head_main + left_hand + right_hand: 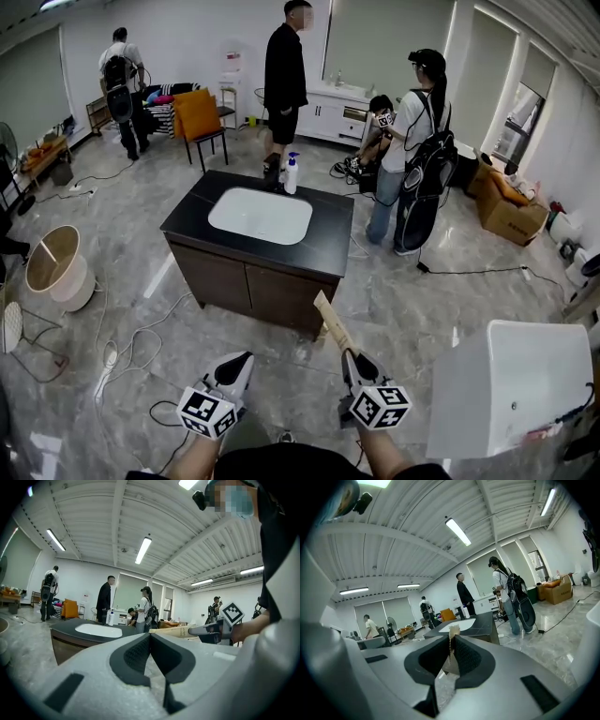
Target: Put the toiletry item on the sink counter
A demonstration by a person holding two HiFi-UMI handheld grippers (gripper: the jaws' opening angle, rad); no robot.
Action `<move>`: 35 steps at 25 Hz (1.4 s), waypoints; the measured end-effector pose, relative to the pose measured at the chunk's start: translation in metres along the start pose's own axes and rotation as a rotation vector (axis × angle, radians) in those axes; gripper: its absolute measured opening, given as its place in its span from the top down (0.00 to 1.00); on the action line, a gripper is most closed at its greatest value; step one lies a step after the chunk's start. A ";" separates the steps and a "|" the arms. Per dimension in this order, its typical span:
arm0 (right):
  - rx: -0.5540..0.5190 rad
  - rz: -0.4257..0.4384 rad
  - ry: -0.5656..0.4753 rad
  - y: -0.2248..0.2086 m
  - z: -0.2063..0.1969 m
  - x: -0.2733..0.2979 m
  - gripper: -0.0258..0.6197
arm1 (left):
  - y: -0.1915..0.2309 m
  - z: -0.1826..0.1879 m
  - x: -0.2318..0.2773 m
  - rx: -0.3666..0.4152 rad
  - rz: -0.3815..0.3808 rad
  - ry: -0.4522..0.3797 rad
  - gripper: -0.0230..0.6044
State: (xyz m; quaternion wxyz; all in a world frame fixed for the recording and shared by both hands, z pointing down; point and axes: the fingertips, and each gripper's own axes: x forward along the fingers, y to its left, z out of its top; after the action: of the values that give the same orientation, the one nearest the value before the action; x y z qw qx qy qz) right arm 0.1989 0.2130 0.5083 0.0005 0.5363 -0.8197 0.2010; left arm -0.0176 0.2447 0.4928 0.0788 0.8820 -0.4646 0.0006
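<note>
The sink counter point(187, 225) is a dark island with a white basin point(261, 215), standing ahead of me in the head view. A white pump bottle point(292, 174) stands on its far edge. My right gripper point(349, 358) is shut on a flat beige toiletry item point(332, 322), which sticks up and forward toward the counter's near corner. In the right gripper view the toiletry item point(452, 633) is pinched between the pads, with the counter point(480, 625) beyond. My left gripper point(246, 360) is shut and holds nothing; its pads point(140, 651) meet, and the toiletry item point(176, 631) shows to its right.
A white box-like unit point(516, 384) stands close on my right. A round tub point(56, 267) and loose cables point(131, 347) lie on the floor at left. A person in black point(284, 75) and a person with a backpack point(412, 141) stand behind the counter. An orange chair point(197, 117) is farther back.
</note>
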 end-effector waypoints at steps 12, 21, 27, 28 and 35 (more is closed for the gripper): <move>0.005 -0.085 -0.007 0.000 0.024 0.094 0.90 | 0.094 0.026 0.071 -0.005 -0.079 0.008 0.95; 0.028 -0.196 -0.055 0.007 0.044 0.167 0.90 | 0.172 0.045 0.124 0.001 -0.190 0.028 0.95; 0.054 -0.272 -0.079 0.011 0.044 0.209 0.90 | 0.219 0.047 0.152 0.007 -0.261 0.053 0.95; 0.059 -0.285 -0.081 0.012 0.044 0.213 0.90 | 0.224 0.048 0.156 0.008 -0.273 0.057 0.95; 0.096 -0.348 -0.080 0.016 0.039 0.242 0.90 | 0.258 0.046 0.171 -0.007 -0.319 0.084 0.95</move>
State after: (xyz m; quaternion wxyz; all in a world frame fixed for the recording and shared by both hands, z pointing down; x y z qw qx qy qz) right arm 0.0907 -0.0068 0.5199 -0.0229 0.6770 -0.7033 0.2155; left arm -0.1353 -0.0449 0.4957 0.1002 0.9436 -0.3149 0.0232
